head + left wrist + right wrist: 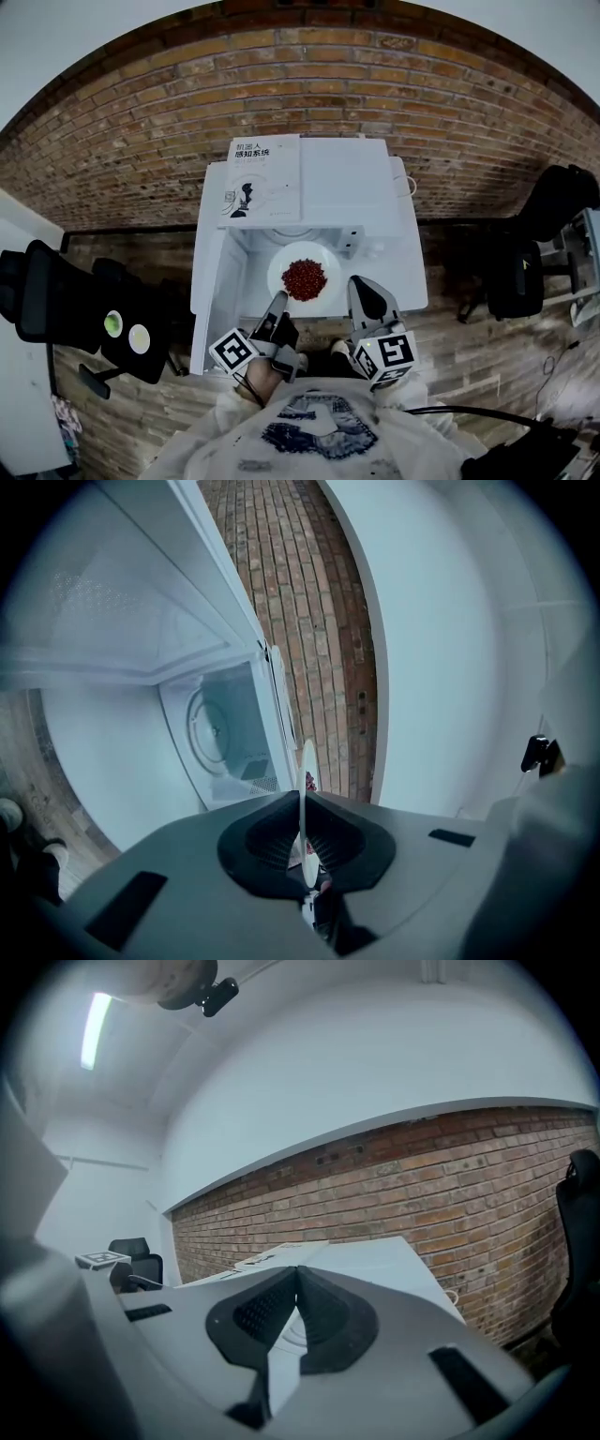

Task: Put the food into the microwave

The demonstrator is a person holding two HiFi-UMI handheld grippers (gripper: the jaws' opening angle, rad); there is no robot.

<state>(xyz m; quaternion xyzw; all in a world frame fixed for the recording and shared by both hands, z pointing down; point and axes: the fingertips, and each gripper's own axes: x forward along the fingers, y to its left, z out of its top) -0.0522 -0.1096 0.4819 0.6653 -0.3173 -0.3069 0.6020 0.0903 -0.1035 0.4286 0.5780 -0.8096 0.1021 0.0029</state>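
A white plate (pixel 281 265) piled with red food (pixel 305 278) hangs in front of the open white microwave (pixel 356 187). My left gripper (pixel 278 302) is shut on the plate's near-left rim. In the left gripper view the plate (pixel 307 761) shows edge-on between the pads of the left gripper (pixel 305 803), with the microwave's cavity and its round turntable (pixel 208 728) ahead. My right gripper (pixel 359 286) hovers just right of the plate, apart from it. Its jaws meet, with nothing between the tips of the right gripper (pixel 297 1274).
The microwave door (pixel 208 281) swings out to the left. A book (pixel 265 178) lies on the microwave's top. A black office chair (pixel 56 300) stands at the left and another black chair (pixel 525 262) at the right. A brick wall (pixel 141 122) is behind.
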